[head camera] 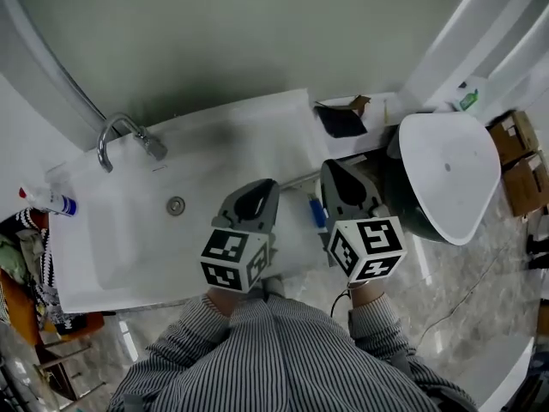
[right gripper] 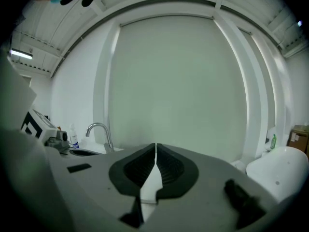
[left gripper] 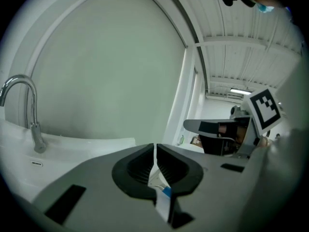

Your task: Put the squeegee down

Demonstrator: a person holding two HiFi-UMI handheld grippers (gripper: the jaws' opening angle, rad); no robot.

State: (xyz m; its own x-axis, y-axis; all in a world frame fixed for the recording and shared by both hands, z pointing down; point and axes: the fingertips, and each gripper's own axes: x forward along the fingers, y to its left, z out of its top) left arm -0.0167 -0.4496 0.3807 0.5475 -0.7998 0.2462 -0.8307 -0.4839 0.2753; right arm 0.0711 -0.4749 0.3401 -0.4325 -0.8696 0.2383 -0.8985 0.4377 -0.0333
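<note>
In the head view a blue-handled squeegee (head camera: 316, 212) lies on the white sink counter (head camera: 257, 123), between my two grippers and partly hidden by them. No gripper touches it. My left gripper (head camera: 257, 187) hovers above the counter's front, its jaws pressed together with nothing held. My right gripper (head camera: 336, 168) hangs just right of the squeegee, also shut and empty. In the left gripper view the jaws (left gripper: 154, 149) meet at the tips, and a sliver of white and blue shows below them. The right gripper view shows its jaws (right gripper: 155, 146) touching, facing a pale wall.
A chrome faucet (head camera: 120, 136) stands at the back left of the basin, with a spray bottle (head camera: 47, 200) at the far left edge. A dark object (head camera: 340, 120) sits at the counter's back right. A white rounded lid (head camera: 446, 174) and cardboard boxes (head camera: 519, 157) stand to the right.
</note>
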